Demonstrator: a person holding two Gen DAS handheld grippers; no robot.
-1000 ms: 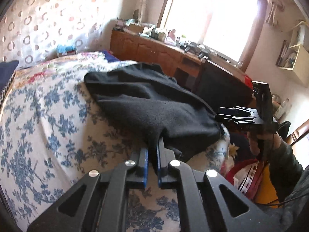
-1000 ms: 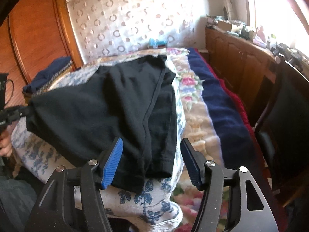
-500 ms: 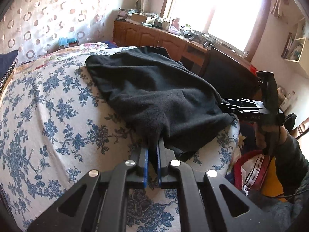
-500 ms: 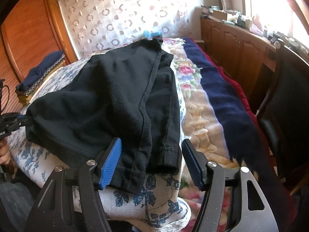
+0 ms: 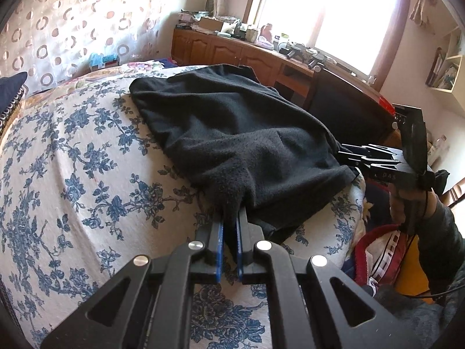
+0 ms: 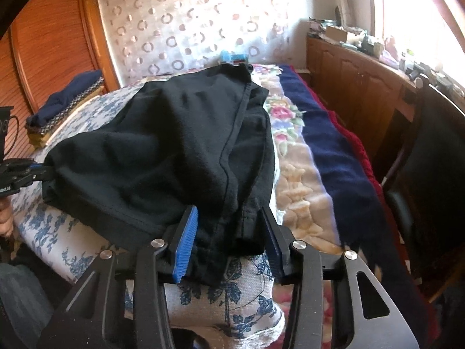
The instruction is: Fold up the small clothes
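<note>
A black fleece garment [image 5: 232, 133] lies spread over the bed's blue-flowered cover [image 5: 72, 160]. My left gripper [image 5: 229, 221] is shut on the garment's near corner, with a tuft of fabric pinched between its blue pads. In the right wrist view the same garment [image 6: 174, 145] hangs over the bed's edge. My right gripper [image 6: 229, 224] straddles the garment's other near corner and its jaws are closing. The hem sits between the pads, which are still apart. The left gripper [image 6: 43, 171] shows at the far left, and the right gripper [image 5: 357, 152] at the garment's right edge.
A navy blanket [image 6: 334, 145] runs along the bed's right side. A dark chair [image 6: 436, 160] and wooden cabinets [image 5: 232, 52] stand under the window. Folded clothes [image 6: 66, 99] are stacked by the wardrobe [image 6: 43, 43]. A red bundle [image 5: 380, 253] lies below the bed's edge.
The right gripper's jaws have narrowed around the garment's hem, which now lies deeper between them. The left gripper has stayed shut on its corner.
</note>
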